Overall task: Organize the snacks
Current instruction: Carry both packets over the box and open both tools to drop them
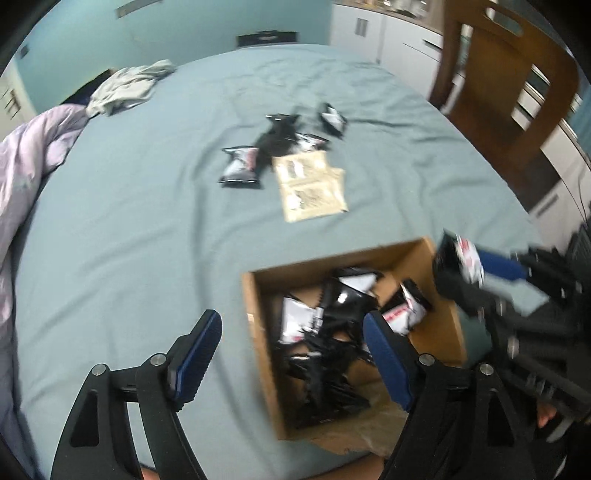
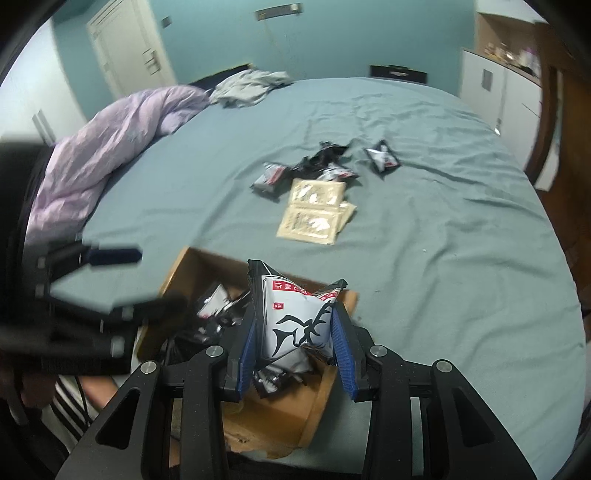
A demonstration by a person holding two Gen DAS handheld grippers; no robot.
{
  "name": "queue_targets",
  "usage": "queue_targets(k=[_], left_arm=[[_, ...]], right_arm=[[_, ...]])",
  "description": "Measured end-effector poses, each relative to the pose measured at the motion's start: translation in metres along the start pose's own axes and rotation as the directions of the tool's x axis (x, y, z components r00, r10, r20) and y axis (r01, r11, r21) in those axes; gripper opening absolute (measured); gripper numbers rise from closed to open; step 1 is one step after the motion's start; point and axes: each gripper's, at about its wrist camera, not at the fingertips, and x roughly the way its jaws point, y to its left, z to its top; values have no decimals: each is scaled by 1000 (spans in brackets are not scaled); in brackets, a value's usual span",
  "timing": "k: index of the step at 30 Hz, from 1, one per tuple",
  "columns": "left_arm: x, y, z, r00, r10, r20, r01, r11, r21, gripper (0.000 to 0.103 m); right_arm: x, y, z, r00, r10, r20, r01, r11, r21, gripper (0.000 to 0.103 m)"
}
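My left gripper [image 1: 291, 325] hangs open over the left half of a cardboard box [image 1: 258, 332] with no packet between its blue pads. The box lies on the teal bed and holds several black-and-white snack packets [image 1: 343, 306]. My right gripper [image 2: 295, 317] is shut on a white snack packet [image 2: 295, 325] with a black antler print, held above the box [image 2: 177, 266]. In the left wrist view that gripper [image 1: 469, 269] and its packet [image 1: 467, 258] sit blurred at the box's right edge. More loose packets [image 1: 240, 166] and beige sachets [image 1: 310, 184] lie farther up the bed.
A lilac duvet [image 2: 110, 147] is bunched at the bed's left side, with grey clothes [image 2: 251, 86] beyond it. A wooden chair [image 1: 506, 92] and white cabinets [image 1: 369, 29] stand to the right. Wrinkled teal sheet [image 2: 461, 240] stretches right of the box.
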Motion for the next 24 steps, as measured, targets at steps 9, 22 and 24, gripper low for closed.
queue_targets(k=[9, 22, 24], left_arm=[[3, 31, 5, 1000, 18, -9, -19, 990, -136, 80], [5, 31, 5, 999, 38, -15, -39, 991, -124, 80], [4, 30, 6, 999, 47, -10, -48, 992, -116, 80]], right_arm=[[30, 26, -6, 982, 39, -184, -64, 989, -130, 36], [19, 15, 5, 986, 102, -132, -108, 993, -43, 63], [5, -2, 6, 987, 145, -69, -142, 989, 42, 69]])
